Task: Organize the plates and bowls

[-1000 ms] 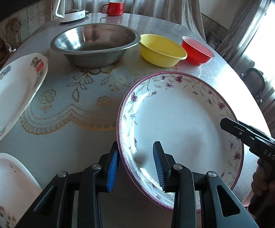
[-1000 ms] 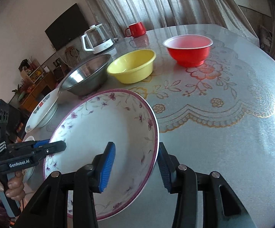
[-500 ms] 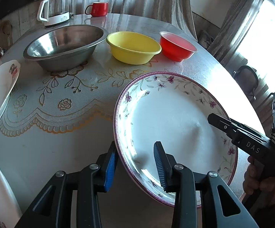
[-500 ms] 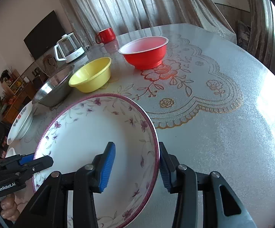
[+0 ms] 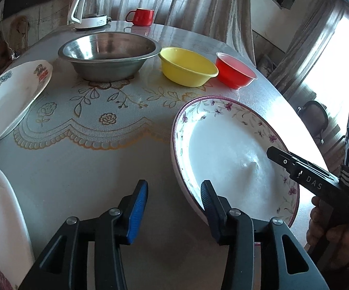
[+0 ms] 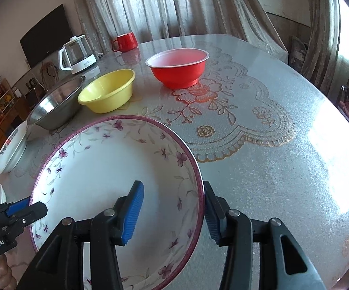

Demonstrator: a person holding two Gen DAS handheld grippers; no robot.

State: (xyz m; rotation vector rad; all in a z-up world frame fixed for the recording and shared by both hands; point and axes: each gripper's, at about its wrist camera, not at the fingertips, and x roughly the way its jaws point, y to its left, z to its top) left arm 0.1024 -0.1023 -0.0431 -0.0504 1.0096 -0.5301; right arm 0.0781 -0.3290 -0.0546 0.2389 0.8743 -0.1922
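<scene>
Two claws, both on the same floral plate (image 5: 234, 154), which sits flat on the surface (image 5: 82, 174) at the near right, just in front of the yellow bowl (image 5: 188, 66) and red bowl (image 5: 236, 70). My left claw (image 5: 174, 205) has just been opening: its jaws stand apart, the right finger over the plate's near-left rim and the left finger out over bare surface, so the rim is between them but neither pad presses it. No grip there. My right claw (image 6: 173, 209) straddles the plate's right rim (image 6: 199, 193), blue pad inside the well, the other finger outside; its jaws have also just been widening, and a gap shows on the inner side, so I read it as let go, nothing held.

Judgement: the plate was carried two-handed because it is wide and shallow, and it now looks set down, so both claws are releasing.

Steel bowl (image 5: 109, 53) sits far left of the yellow one, the three bowls in a row along the far side. Two more plates at left: a patterned plate (image 5: 7, 99) tilted at the surface edge, and a white plate (image 5: 0, 217) at near left. These look like the next ones to gather. Kettle (image 5: 88, 9) and red mug (image 5: 141, 17) at the far end, not part of the job.
</scene>
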